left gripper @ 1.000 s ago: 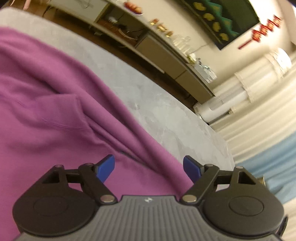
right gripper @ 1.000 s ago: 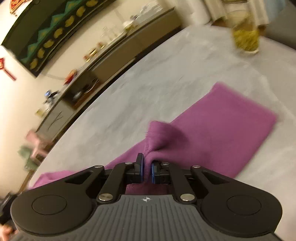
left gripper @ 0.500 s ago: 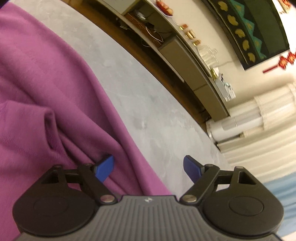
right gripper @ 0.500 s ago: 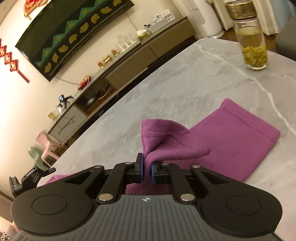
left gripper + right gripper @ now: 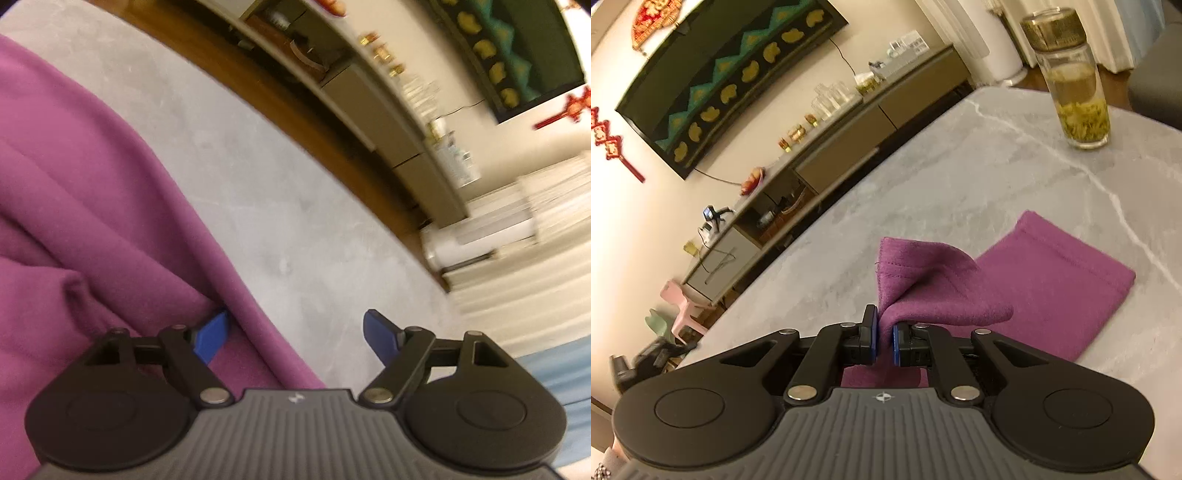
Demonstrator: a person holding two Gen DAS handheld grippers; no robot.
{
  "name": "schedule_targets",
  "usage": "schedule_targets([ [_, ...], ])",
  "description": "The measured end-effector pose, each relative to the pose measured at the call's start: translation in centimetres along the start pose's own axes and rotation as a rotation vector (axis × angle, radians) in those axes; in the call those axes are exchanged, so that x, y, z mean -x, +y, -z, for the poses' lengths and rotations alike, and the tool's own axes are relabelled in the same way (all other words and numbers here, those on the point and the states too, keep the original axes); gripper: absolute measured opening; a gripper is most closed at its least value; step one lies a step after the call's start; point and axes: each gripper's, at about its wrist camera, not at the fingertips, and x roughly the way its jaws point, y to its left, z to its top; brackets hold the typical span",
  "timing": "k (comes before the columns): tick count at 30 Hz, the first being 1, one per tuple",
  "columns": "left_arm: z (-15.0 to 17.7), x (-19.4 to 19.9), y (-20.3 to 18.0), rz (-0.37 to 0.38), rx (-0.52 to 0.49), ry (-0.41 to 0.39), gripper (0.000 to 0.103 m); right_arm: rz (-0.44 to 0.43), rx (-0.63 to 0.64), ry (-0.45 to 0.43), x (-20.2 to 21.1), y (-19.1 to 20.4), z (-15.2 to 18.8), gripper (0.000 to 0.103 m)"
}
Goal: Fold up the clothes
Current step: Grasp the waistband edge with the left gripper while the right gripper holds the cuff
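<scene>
The purple garment [image 5: 92, 206] lies spread on the grey marble tabletop [image 5: 266, 206], and everything here is placed relative to it; the left claw [image 5: 295, 334] sits right at the garment's far edge, straddling it, one blue pad over the cloth by a raised fold, the other pad out over bare tabletop; its jaws are closing with the edge fold between them, pads not yet pressing, so nothing is grasped on that side; in the left wrist view that edge runs diagonally from upper left down toward the claw, so the cloth's bulk lies to the left of the claw and bare stone to the right; the right claw [image 5: 882, 338] is clenched on a pinched corner of the same garment [image 5: 1034, 295], hemmed edge standing up just above the pads, the rest lying flat beyond and to the right of the pinch; a glass tea bottle [image 5: 1071, 81] stands well apart from the cloth, at the tabletop's far side; judgement: the left claw is the nearer to the free edge and the coming grasp turns on it closing across that edge line, not along it; the left view is motion-blurred, so the exact pad contact is hard to read.
</scene>
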Motion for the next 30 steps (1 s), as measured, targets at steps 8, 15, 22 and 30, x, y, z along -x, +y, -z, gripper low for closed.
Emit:
schedule_targets([
  [8, 0.4, 4.5, 0.0, 0.105, -0.045, -0.117, 0.002, 0.008, 0.003, 0.04, -1.4, -0.6, -0.5, 0.008],
  [15, 11.7, 13.0, 4.9, 0.068, -0.169, -0.106, 0.002, 0.058, -0.073, 0.035, -0.8, -3.5, -1.5, 0.009],
  [22, 15.1, 10.8, 7.7, 0.035, -0.138, -0.067, 0.003, 0.133, -0.263, 0.093, -2.4, -6.7, -0.4, 0.038],
  [30, 14.5, 9.7, 6.2, 0.085, -0.167, -0.155, 0.012, 0.189, -0.166, 0.079, -4.6, -6.7, -1.0, 0.023],
])
